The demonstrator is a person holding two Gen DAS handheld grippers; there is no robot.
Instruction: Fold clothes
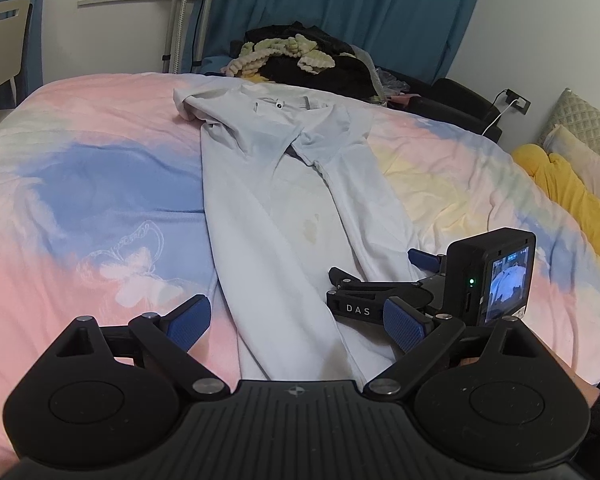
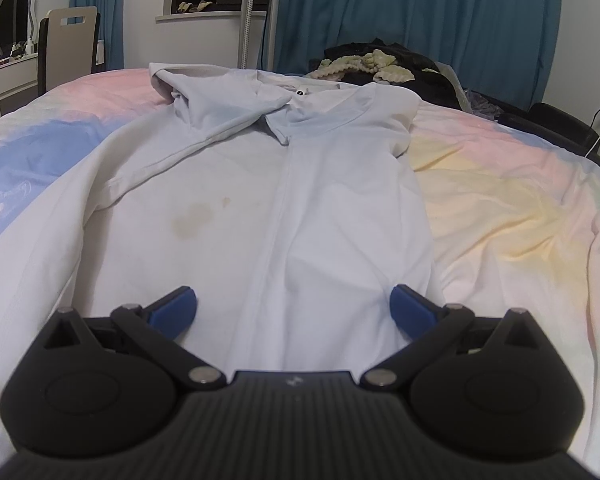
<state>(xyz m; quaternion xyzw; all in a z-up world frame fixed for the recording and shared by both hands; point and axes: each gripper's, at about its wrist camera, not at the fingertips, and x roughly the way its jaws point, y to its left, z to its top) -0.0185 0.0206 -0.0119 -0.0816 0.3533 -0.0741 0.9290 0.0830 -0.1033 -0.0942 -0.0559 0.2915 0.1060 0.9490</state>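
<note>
A white hooded zip jacket (image 1: 260, 208) lies lengthwise on the bed, hood at the far end, one sleeve folded across the chest, a yellowish stain on its front. In the right wrist view the jacket (image 2: 300, 208) fills the middle. My left gripper (image 1: 298, 322) is open just above the jacket's near hem, with nothing between its blue pads. My right gripper (image 2: 294, 300) is open too, low over the lower front beside the zip. In the left wrist view the right gripper (image 1: 342, 284) rests at the jacket's right edge, pointing left.
The pastel bedspread (image 1: 100, 184) covers the bed. A pile of dark clothes with a cream fuzzy item (image 1: 300, 56) sits at the far edge. Yellow cushions (image 1: 572, 196) lie at the right. A chair (image 1: 4, 48) and metal stand poles (image 1: 196, 20) are beyond the bed.
</note>
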